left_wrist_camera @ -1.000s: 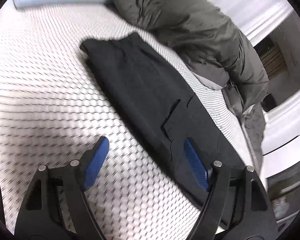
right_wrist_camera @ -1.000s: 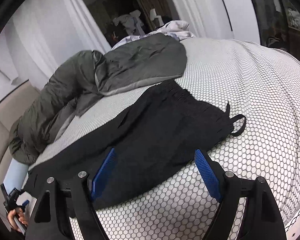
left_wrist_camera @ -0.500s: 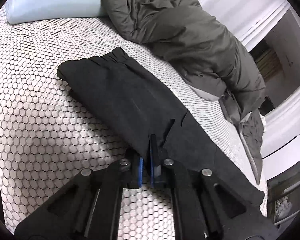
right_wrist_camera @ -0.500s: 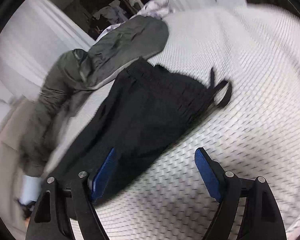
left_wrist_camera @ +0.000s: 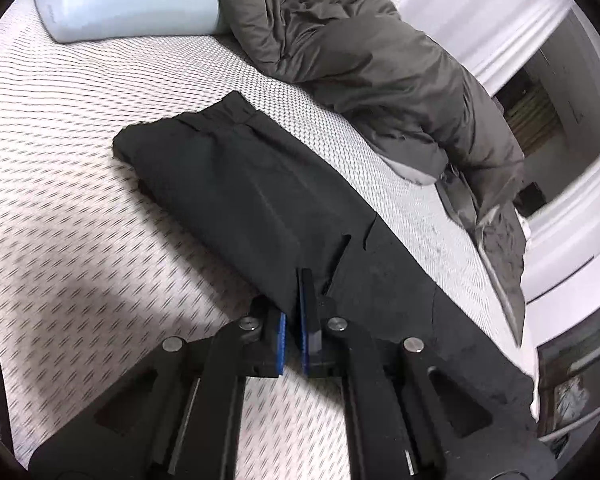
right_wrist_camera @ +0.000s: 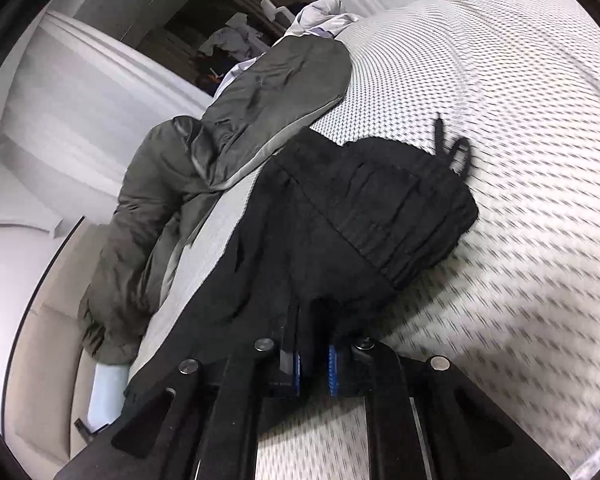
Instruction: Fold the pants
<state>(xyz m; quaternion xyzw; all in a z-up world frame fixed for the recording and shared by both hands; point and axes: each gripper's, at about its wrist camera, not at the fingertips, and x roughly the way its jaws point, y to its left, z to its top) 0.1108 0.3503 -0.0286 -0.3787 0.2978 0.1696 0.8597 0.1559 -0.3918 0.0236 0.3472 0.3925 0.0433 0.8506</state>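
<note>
White honeycomb-patterned bedding covers the bed (left_wrist_camera: 60, 168) on which everything lies, with pale curtains and a dark doorway behind it. Black pants (left_wrist_camera: 240, 184) stretch across the middle of this bed, already doubled lengthwise so that one leg appears to lie on the other, the elastic waistband (right_wrist_camera: 412, 208) and its drawstring (right_wrist_camera: 456, 152) at one end and the leg ends out of clear view at the other. Beyond the pants sits a crumpled grey duvet (left_wrist_camera: 372, 64), just beside their far edge, and past the far end of the pants a light blue pillow (left_wrist_camera: 128, 0) lies against that duvet. The left gripper (left_wrist_camera: 294, 320) has its blue fingers pressed together on the near edge of the pants, part-way along the legs. The right gripper (right_wrist_camera: 314, 356) has just been closing, and its fingers now pinch a bunch of black cloth at the near edge below the waistband. By the look of it, the lengthwise fold is done and both holds are set; folding the pants across their length and smoothing them down is what remains. No container shows in either view, so nothing is held in one.
</note>
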